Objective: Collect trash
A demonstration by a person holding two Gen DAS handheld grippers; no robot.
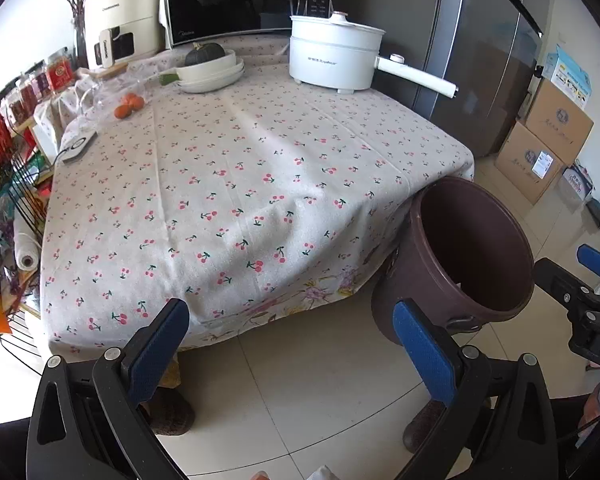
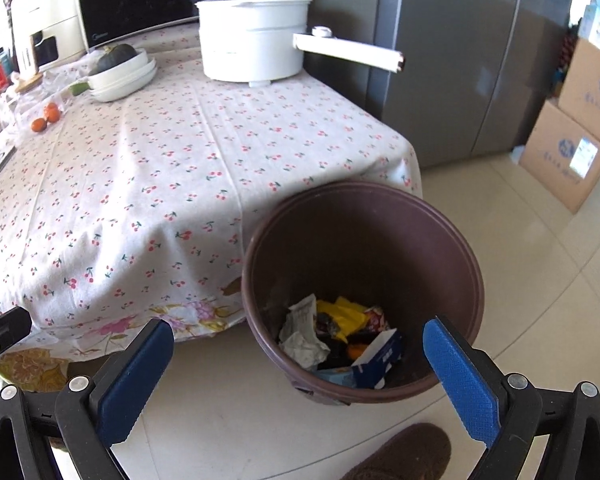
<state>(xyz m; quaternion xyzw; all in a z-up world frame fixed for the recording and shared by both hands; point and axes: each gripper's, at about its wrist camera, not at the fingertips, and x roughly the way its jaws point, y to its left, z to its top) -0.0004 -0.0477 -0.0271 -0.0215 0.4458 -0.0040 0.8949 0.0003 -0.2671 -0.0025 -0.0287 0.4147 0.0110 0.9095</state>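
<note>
Trash in the bin [image 2: 362,280], both tools released.
The right tool [image 2: 296,364] hangs spread over the bin on the floor beside the surface [image 2: 148,184]; trash [image 2: 340,336] lies inside. The left tool [image 1: 292,344] is spread, empty; the bin's base is hidden.

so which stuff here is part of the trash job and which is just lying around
Part of the job:
- brown bin on the floor at the table corner
- trash in it: crumpled paper, yellow wrapper, blue carton

Just lying about:
- white electric pot
- stacked dishes with a squash
- oranges
- microwave
- cardboard boxes
</note>
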